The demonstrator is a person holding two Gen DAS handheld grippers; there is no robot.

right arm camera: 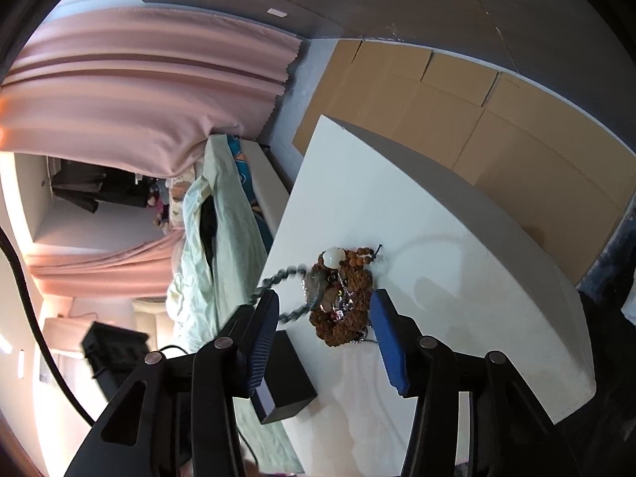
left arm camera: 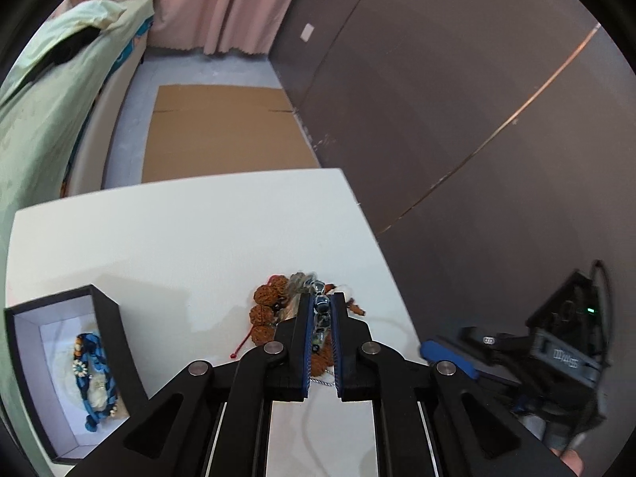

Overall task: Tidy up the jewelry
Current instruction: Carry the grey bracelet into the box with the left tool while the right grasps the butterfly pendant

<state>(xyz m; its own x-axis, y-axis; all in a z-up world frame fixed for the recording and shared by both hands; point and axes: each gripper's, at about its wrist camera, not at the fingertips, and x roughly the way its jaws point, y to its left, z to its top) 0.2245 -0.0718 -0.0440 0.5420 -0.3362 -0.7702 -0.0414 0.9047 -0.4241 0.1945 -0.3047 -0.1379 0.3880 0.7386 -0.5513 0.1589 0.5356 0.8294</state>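
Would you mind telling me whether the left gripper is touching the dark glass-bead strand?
Touching: in the left wrist view the left gripper has its blue-edged jaws closed on the dark glass-bead strand.

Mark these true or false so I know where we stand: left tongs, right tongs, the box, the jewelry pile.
1. The left tongs are closed on a dark glass-bead strand. True.
2. The right tongs are clamped on the brown seed-bead pile. False: they are open, with the pile between the fingers and untouched.
3. The black box already holds a blue bracelet. True.
4. The box is shut with its lid on. False: it is open, showing its white lining.
5. The pile lies on the white table. True.
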